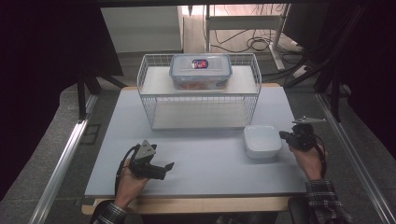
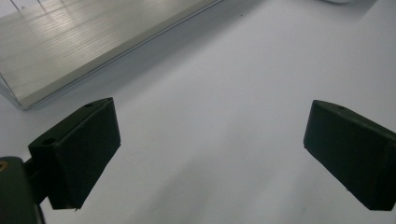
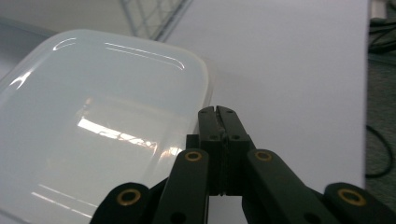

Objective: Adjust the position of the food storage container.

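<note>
Over on the left, the left gripper [image 1: 169, 166] sits low over the table [image 1: 210, 158], held in the person's left hand [image 1: 130, 184], pointing right across the bare surface. In the left gripper view its jaws stand wide apart with nothing between them, just pale tabletop and the edge of the rack's lower shelf [image 2: 84, 46] off at upper left.

Moving to the middle, the wire rack [image 1: 198, 91] stands at the back of the table. On its top shelf rests a clear box [image 1: 201, 71] with a blue-rimmed lid and a label on top; something reddish shows through its side.

Now right: a white lidded tub [image 1: 262, 141] lies on the table just in front of the rack's right corner. The right gripper [image 1: 283, 135], in the right hand [image 1: 308, 161], points left at the tub's right edge. In the right gripper view its jaws are pressed together, tips right at the tub's [image 3: 93, 135] rim; whether they touch it I cannot tell.
</note>
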### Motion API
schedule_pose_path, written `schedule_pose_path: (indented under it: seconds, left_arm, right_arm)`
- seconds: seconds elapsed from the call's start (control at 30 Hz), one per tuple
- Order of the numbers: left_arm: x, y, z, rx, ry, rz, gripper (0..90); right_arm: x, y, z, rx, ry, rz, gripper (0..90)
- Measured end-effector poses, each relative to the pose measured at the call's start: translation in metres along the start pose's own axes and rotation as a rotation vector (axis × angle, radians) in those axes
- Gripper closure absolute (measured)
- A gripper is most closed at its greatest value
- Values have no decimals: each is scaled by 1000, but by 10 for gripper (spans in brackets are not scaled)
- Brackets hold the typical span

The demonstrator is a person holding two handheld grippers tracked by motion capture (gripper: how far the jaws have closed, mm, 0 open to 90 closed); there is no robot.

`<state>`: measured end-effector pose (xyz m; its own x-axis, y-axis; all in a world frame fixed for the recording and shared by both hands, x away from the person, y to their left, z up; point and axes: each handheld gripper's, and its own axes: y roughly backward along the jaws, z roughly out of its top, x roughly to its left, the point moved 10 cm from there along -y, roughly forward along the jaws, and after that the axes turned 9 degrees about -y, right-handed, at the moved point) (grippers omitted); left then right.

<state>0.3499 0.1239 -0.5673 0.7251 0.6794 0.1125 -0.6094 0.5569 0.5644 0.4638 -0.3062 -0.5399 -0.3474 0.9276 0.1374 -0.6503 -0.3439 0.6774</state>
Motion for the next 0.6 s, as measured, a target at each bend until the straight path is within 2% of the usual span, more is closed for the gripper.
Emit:
schedule_pose_path:
  seconds: [0.2,0.37,0.57,0.6]
  left_arm:
    - [0,0,0,-5,12,-6,34]
    - [-1,-2,0,3,0,-10,34]
    - [-2,-4,0,9,4,-23,37]
    - [-3,-4,1,2,14,-27,37]
  right_arm:
    - [25,-5,-2,24,32,51,891]
    - [51,-10,-4,42,69,102,891]
    - [81,-16,-7,60,118,161,890]
    - [86,-17,-7,62,122,169,890]
